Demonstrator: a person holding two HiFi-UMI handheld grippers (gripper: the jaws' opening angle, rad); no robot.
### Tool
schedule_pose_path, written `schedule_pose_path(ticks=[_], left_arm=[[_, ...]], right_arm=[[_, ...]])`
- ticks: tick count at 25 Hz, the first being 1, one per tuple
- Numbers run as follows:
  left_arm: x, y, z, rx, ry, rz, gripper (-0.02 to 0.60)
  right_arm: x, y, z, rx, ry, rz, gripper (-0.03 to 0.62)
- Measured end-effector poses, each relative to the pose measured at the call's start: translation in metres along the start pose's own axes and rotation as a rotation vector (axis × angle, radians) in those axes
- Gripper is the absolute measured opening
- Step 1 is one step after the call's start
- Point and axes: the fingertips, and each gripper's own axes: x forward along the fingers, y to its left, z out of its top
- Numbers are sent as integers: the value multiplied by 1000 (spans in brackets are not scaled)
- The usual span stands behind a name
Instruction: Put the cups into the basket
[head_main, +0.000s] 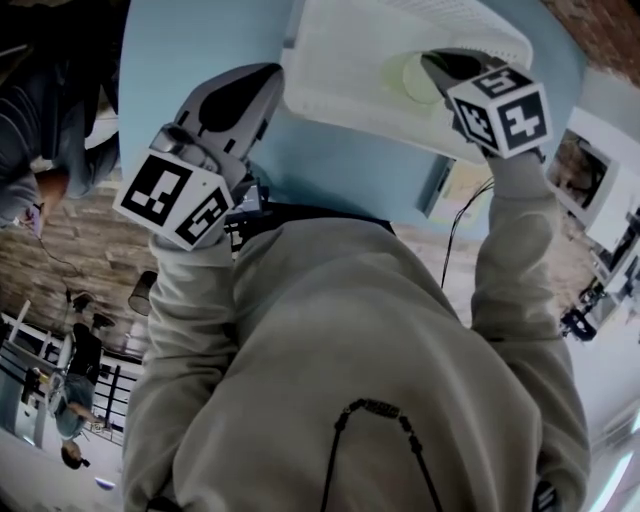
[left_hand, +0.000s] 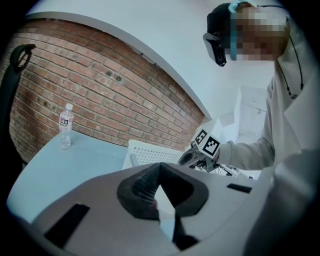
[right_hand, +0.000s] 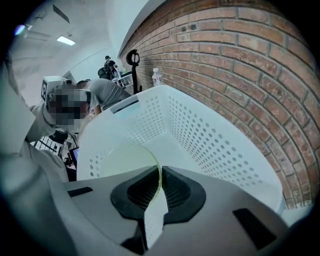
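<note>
A white perforated basket (head_main: 400, 45) stands on the light blue table (head_main: 190, 50). My right gripper (head_main: 437, 68) reaches down into it, shut on the thin rim of a translucent pale green cup (head_main: 412, 76). In the right gripper view the cup (right_hand: 117, 160) hangs inside the basket (right_hand: 215, 135), its wall pinched between the pads of the gripper (right_hand: 160, 171). My left gripper (head_main: 266, 86) hovers beside the basket's left edge. Its jaws (left_hand: 159, 166) are shut with nothing visible between them. From the left gripper view the basket (left_hand: 150, 152) and the right gripper (left_hand: 192, 159) lie ahead.
A clear water bottle (left_hand: 65, 126) stands at the table's far corner by the brick wall (left_hand: 115, 95), and the bottle (right_hand: 156, 76) shows beyond the basket too. A black stand (right_hand: 133, 60) rises behind the table. Other people (head_main: 60, 120) are off to the left.
</note>
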Motion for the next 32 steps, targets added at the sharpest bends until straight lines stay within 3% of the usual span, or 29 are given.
schedule_pose_path(ticks=[10, 23, 32], left_arm=[[-12, 15, -9, -26, -5, 43, -3], [-18, 30, -18, -58, -3, 85, -3], [-12, 30, -25, -71, 11, 91, -3]], right_arm=[[64, -18, -23, 3, 101, -35, 31], [100, -23, -27, 19, 94, -71, 31], [114, -21, -32, 46, 83, -51, 31]])
